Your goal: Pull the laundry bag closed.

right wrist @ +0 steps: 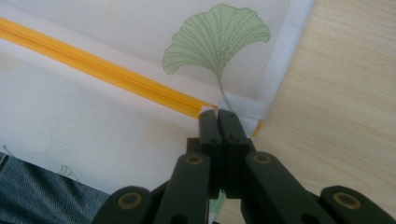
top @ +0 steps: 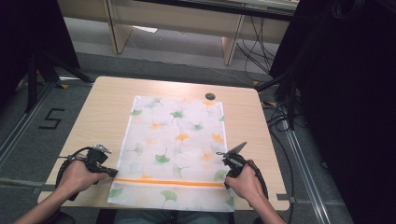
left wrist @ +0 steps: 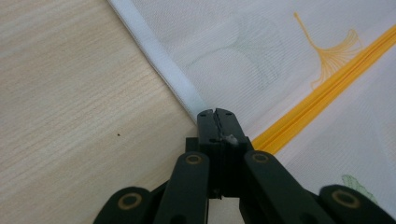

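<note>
Both grippers are down at the near end of the cloth [top: 175, 147], a white sheet printed with ginkgo leaves that lies flat along the middle of the table [top: 102, 107], its near edge hanging just over the front.

The left gripper [left wrist: 217, 113] has its jaws pressed together right at the cloth's left hem, beside the orange stripe [left wrist: 322, 95]. A scrap of white peeks out by the jaws there, so it probably has the hem pinched, though from this angle I can't be sure how much fabric is in the bite.

The right gripper [right wrist: 217, 115] is closed tight too, nipping the right hem just where the stripe runs out, under a green leaf [right wrist: 219, 39].

Now the risks. Both holds look shallow, right on the edge binding; a quick lift could let the hem slide out of one side, and the cloth would drop skewed. If one hand rises ahead of the other, the stripe line goes crooked and any fold lands off square. Pull outward too hard and the thin fabric stretches or drags across the wood, bunching at the far end near the small dark disc [top: 210, 96]. And the overhanging edge could catch on the table's front lip.
</note>
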A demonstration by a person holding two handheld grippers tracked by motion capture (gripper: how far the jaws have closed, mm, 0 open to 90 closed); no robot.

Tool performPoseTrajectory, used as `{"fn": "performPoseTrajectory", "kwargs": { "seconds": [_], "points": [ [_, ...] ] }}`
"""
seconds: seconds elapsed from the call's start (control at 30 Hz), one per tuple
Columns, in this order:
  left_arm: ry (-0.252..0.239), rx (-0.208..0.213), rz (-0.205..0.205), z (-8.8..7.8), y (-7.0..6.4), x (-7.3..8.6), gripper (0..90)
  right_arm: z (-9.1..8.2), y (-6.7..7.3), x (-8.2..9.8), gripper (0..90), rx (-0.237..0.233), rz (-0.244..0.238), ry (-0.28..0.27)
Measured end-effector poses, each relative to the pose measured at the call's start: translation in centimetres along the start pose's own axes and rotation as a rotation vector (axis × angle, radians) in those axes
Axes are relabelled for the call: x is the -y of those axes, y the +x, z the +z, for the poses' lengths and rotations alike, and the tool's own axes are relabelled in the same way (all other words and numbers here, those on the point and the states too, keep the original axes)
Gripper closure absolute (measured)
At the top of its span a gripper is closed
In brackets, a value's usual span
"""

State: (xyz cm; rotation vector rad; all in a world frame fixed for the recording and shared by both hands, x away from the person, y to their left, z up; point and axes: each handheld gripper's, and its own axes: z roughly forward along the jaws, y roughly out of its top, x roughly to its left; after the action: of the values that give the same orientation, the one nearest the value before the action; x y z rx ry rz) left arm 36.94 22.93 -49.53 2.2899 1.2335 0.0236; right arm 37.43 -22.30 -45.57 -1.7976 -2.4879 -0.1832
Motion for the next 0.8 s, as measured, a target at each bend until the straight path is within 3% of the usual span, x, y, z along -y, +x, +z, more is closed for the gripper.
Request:
{"fn": "performPoseTrajectory", "kwargs": {
  "seconds": [0.03,0.07,0.13,0.17,0.23,0.27,0.3,0.33,0.37,0.4,0.5,0.53,0.57,0.6,0.7,0.73,0.77,0.8],
  "points": [
    [0.035,-0.010,0.041,-0.3,0.3,0.0,89.8,0.0,0.0,0.1,90.0,0.005,-0.015,-0.011],
    [0.032,-0.007,0.038,-0.2,0.3,0.0,89.8,-0.2,-0.1,0.1,90.0,-0.003,-0.026,0.005],
    [0.029,-0.007,0.037,-0.2,0.3,0.0,89.7,-0.1,-0.2,0.3,89.6,-0.016,-0.040,-0.033],
    [0.028,-0.005,0.034,-0.2,0.3,0.0,89.7,0.0,-0.3,0.4,88.2,-0.027,-0.073,-0.072],
    [0.027,0.006,0.029,-0.3,0.6,0.0,89.5,-0.3,-0.1,0.6,83.7,-0.029,-0.062,-0.063],
    [0.008,0.008,0.008,-0.2,0.5,0.1,89.4,-0.3,-0.1,0.7,83.5,-0.036,-0.048,-0.071],
    [0.021,-0.006,0.034,-0.4,0.7,0.1,89.3,-0.3,-0.2,0.8,82.4,-0.035,-0.060,-0.092],
    [-0.019,-0.010,-0.016,-0.2,0.4,0.1,89.3,-0.5,-0.2,0.9,80.8,-0.032,-0.042,-0.095],
    [-0.037,-0.016,-0.029,-0.2,0.4,0.2,89.3,-0.4,-0.6,0.9,78.5,-0.049,-0.072,-0.148],
    [-0.044,-0.014,-0.030,-0.3,0.5,0.2,89.3,-0.7,-0.5,1.0,76.7,-0.044,-0.028,-0.142],
    [-0.096,-0.012,-0.047,-0.9,0.7,0.2,87.5,-1.1,-1.2,1.0,71.5,-0.071,0.001,-0.238],
    [-0.111,-0.008,-0.052,-1.0,0.7,0.2,86.9,-1.3,-1.1,1.0,69.7,-0.075,0.057,-0.232],
    [-0.129,-0.013,-0.057,-1.1,0.7,0.3,85.2,-1.4,-1.6,1.0,65.5,-0.086,0.060,-0.289],
    [-0.134,-0.029,-0.069,-1.3,0.6,0.3,85.2,-1.4,-1.6,1.0,65.5,-0.086,0.060,-0.289],
    [-0.182,-0.027,-0.071,-1.2,0.7,0.4,82.5,-1.4,-2.2,1.1,62.3,-0.079,0.054,-0.340],
    [-0.177,-0.022,-0.065,-1.4,0.8,0.4,81.0,-1.5,-2.4,1.2,60.5,-0.070,0.045,-0.342],
    [-0.185,-0.027,-0.071,-1.4,0.8,0.4,78.9,-1.6,-2.1,1.2,57.8,-0.080,0.096,-0.353],
    [-0.199,-0.038,-0.075,-1.5,0.8,0.4,77.5,-1.6,-2.3,1.2,55.6,-0.067,0.083,-0.359]
  ]
}}
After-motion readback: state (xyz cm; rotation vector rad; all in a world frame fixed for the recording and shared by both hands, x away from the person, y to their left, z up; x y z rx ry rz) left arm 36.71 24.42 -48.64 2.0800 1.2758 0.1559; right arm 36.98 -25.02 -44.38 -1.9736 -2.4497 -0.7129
